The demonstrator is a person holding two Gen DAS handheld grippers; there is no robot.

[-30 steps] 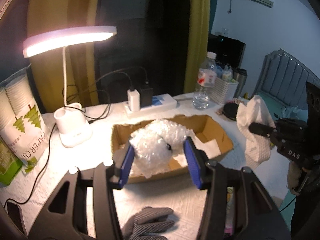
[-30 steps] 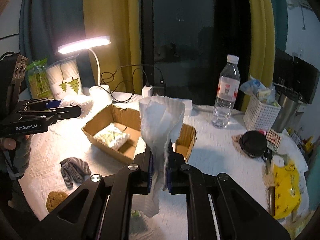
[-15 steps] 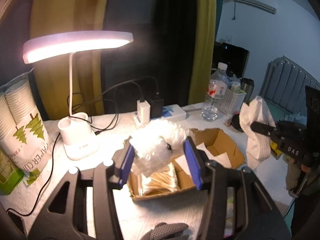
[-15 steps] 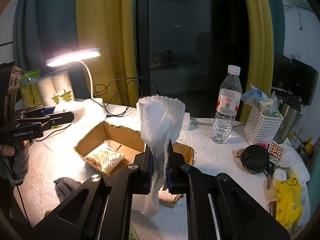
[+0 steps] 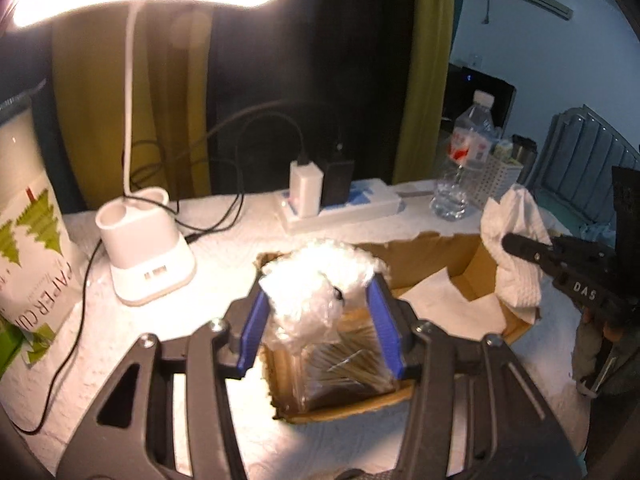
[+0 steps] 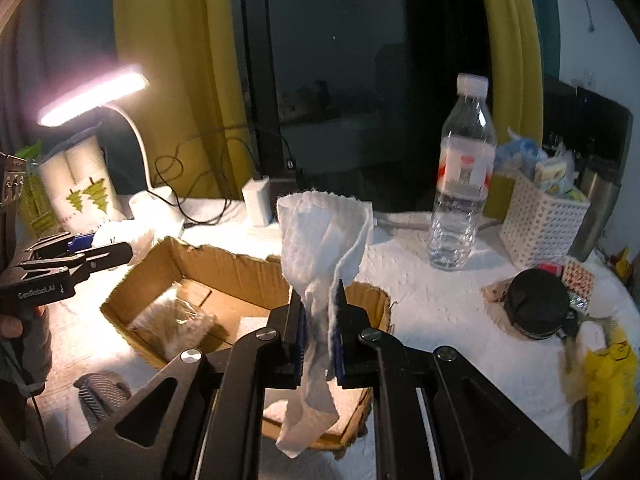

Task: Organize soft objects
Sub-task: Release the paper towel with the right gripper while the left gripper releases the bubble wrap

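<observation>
A: Bubble wrap (image 5: 316,284) clenched in left tongs (image 5: 320,320), above the box's (image 5: 464,258) 9 o'clock end

B: Right tongs (image 6: 318,320) pinch paper towel (image 6: 324,240); cotton-swab pack (image 6: 172,322) boxed, glove (image 6: 100,394) left on bench (image 6: 432,300)

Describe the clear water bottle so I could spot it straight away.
Start at the dark window with yellow curtains, then drop to the white-covered table. The water bottle stands upright there, just left of the white lattice basket. It is the only tall see-through thing, with a white cap and a red-and-white label.
</observation>
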